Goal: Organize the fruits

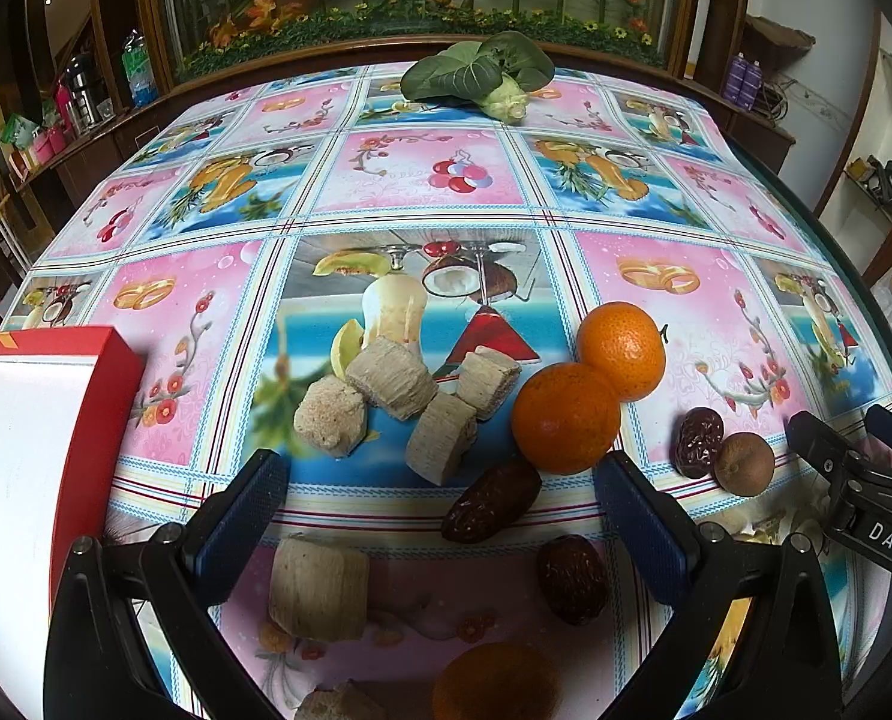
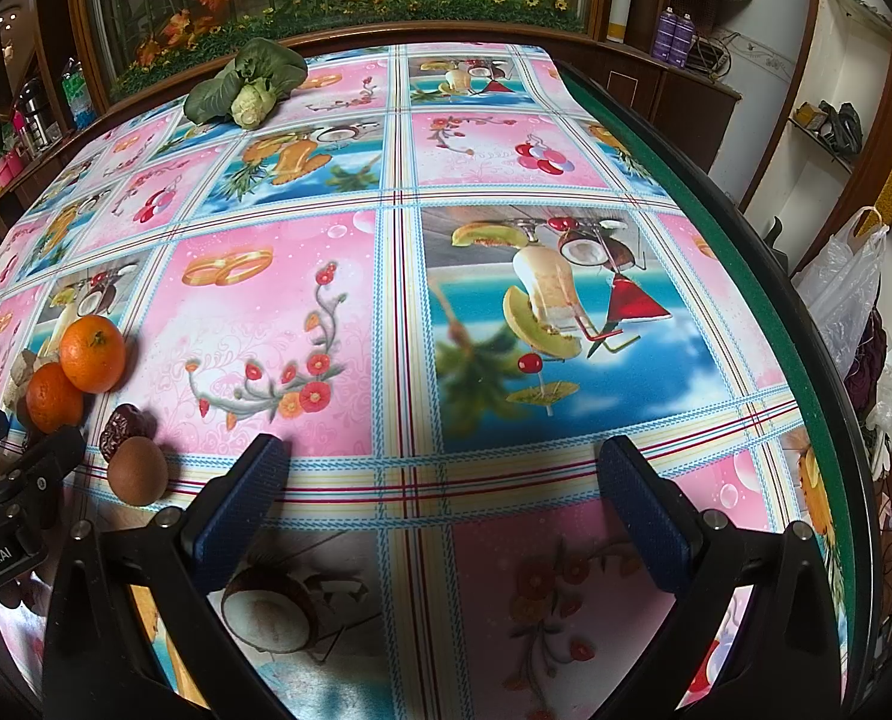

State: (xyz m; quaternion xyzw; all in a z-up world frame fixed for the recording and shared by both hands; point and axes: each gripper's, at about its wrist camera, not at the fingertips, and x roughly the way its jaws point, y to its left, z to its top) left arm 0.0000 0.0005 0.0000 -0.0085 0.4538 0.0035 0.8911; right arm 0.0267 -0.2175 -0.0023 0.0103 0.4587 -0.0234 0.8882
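Your left tongs point(image 1: 440, 516) gape wide, empty, over date point(image 1: 490, 501) beside two oranges point(image 1: 565, 417) on desk point(image 1: 416, 180); closing there risks nudging oranges, rolling them. Right tongs point(image 2: 443, 501) wide, empty, nothing between. Red box point(image 1: 56, 396) sits left

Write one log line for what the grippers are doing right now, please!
left gripper: open, empty, over dates | right gripper: open, empty, over bare tablecloth | oranges on table | red box: nothing visible inside

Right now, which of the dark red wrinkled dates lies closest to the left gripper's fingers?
The dark red date lying alone between the open left gripper fingers; another date sits further ahead, the third beside the round brown fruit.
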